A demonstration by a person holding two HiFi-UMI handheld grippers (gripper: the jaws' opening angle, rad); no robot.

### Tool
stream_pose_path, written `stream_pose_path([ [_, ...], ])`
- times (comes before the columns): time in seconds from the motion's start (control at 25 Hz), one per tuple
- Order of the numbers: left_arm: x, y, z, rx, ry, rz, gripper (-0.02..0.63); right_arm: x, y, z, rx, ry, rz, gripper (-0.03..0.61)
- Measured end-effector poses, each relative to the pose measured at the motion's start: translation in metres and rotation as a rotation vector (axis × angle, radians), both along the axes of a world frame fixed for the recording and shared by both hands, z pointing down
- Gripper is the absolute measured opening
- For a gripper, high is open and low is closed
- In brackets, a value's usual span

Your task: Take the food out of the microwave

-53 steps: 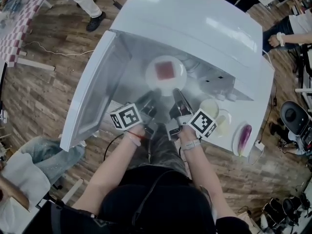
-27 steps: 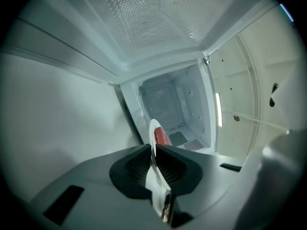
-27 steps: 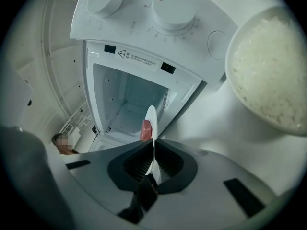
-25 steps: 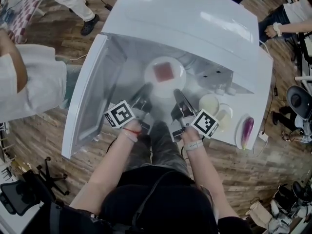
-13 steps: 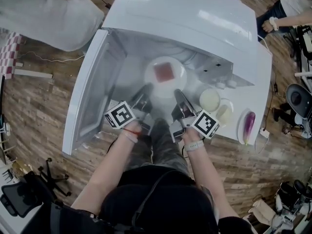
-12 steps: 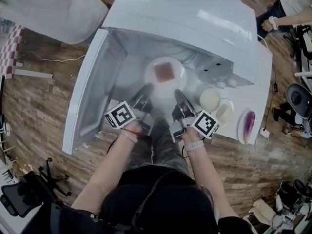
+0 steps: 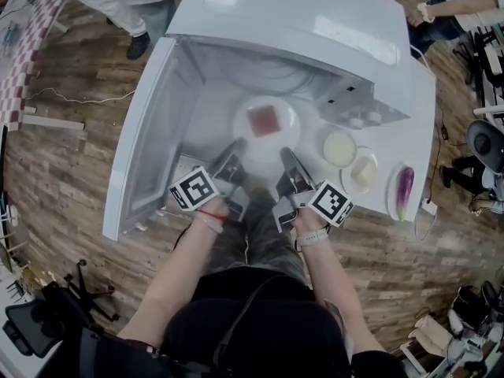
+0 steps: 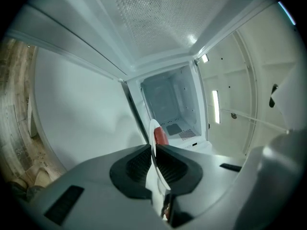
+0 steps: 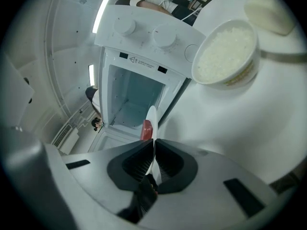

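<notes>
I'd call this roughly the halfway mark. The left gripper is pinched down on the near rim of the plate, its pads pressed on the thin white edge and not fully together because the rim sits between them. The right gripper does the same a little further round the rim, clamped almost flat on it. So both claws are carrying one plate, side by side, with nothing else in either.

The reddish square of food sits in the middle of the plate. From both gripper views the cavity looks bare behind the plate, so I judge the plate is out of the microwave, or at least right at its mouth, and held up in front. The door hangs wide open on the left.

What's left, as I read it: set the plate down somewhere. The white table to the right has a bowl of rice, a small dish and an eggplant, so there's not a ton of room.
</notes>
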State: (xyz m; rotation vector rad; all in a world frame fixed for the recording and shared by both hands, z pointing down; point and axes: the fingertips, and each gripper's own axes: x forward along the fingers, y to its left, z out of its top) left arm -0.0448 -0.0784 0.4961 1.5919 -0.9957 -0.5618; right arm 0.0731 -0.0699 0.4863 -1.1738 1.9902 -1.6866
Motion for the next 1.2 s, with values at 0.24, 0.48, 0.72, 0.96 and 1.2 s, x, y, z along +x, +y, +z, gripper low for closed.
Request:
stream_pose_path([
  [0.24, 0.000, 0.016, 0.003, -0.003, -0.002, 0.022, 0.038, -0.001, 0.018, 0.002, 0.001, 0.002, 0.019, 0.029],
  [0.48, 0.001, 0.032, 0.007, -0.017, -0.001, 0.043, 0.038, 0.001, 0.037, 0.005, -0.012, 0.010, 0.042, 0.029],
  [0.72, 0.004, 0.044, 0.013, -0.028, -0.005, 0.067, 0.038, 0.002, 0.051, 0.010, -0.020, 0.010, 0.063, 0.029],
  [0.96, 0.007, 0.054, 0.017, -0.034, -0.008, 0.091, 0.038, 0.003, 0.063, 0.011, -0.009, 0.001, 0.077, 0.029],
  [1.2, 0.009, 0.063, 0.022, -0.048, -0.007, 0.103, 0.038, 0.006, 0.073, 0.018, -0.034, 0.011, 0.091, 0.029],
])
